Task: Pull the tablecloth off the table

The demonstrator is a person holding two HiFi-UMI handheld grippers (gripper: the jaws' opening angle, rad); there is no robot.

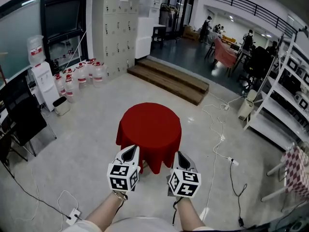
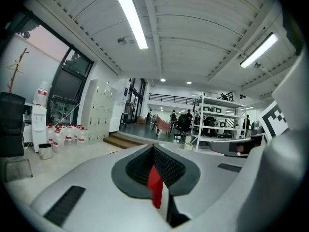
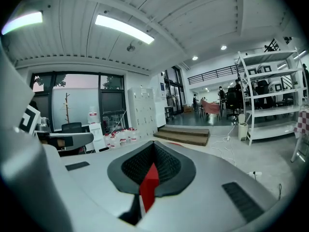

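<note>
- Tablecloth (image 1: 148, 129): red, draped over a round desk in the middle of the pale floor (image 1: 87, 144). It covers the top and hangs in folds on all sides, so the desk itself is hidden.
- Left hand-held gripper (image 1: 131, 150): it is held at the near hem of the cloth, on the left side. Its jaws are closed tight on a narrow red fold of the tablecloth (image 2: 155, 186), which shows between the dark ribbed pads (image 2: 169, 168).
- Right hand-held gripper (image 1: 179, 154): it is held at the near hem, on the right side. Its jaws are likewise pinched shut on a red fold of the cloth (image 3: 148, 186).
- Both hand-held grippers point away from the person towards the desk and sit side by side, near each other but apart.
- Surroundings:
  - Water bottles (image 1: 81, 75) are grouped beside a dispenser (image 1: 42, 79) at the far left.
  - Grey lockers (image 1: 116, 30) stand behind them.
  - Wooden steps (image 1: 169, 81) lie beyond the desk.
  - White shelving (image 1: 282, 100) is at the right.
  - Cables (image 1: 219, 129) trail over the floor.
</note>
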